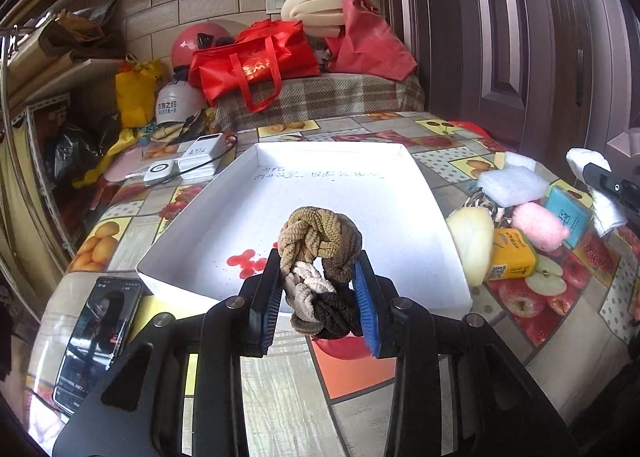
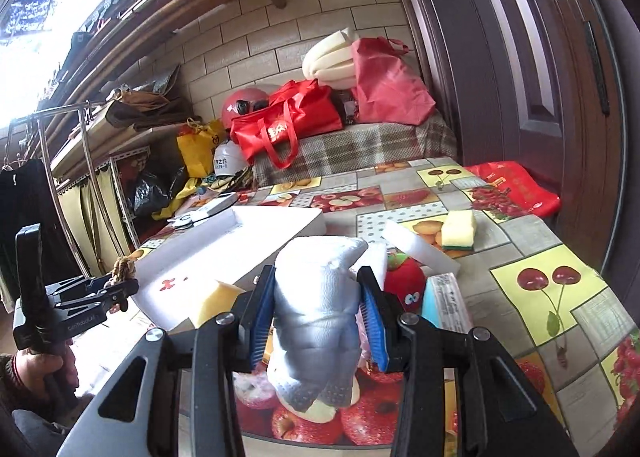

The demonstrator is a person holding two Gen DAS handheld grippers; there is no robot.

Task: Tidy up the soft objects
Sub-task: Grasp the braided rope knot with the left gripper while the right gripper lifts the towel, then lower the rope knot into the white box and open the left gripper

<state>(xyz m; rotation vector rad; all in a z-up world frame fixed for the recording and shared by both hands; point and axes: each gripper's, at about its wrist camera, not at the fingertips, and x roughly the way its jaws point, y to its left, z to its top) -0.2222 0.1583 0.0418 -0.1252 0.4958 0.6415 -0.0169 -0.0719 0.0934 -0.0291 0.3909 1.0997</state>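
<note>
My left gripper [image 1: 318, 297] is shut on a braided scrunchie [image 1: 320, 253] of tan, cream and dark brown, held above the near edge of the white box lid [image 1: 240, 217]. My right gripper [image 2: 318, 309] is shut on a white knit glove [image 2: 316, 313], held above the table right of the lid [image 2: 276, 217]. Loose soft items lie right of the lid: a cream foam wedge [image 1: 472, 245], a pink plush piece [image 1: 540, 227], white foam [image 1: 512, 185], a red plush apple [image 2: 404, 281] and a yellow sponge [image 2: 458, 231].
A phone [image 1: 96, 337] lies at the table's near left. A power bank [image 1: 202, 157] and a white charger [image 1: 160, 171] lie behind the lid. A yellow pack [image 1: 514, 255] and a blue pack [image 1: 568, 215] sit among the soft items. Red bags [image 1: 256, 61] pile behind.
</note>
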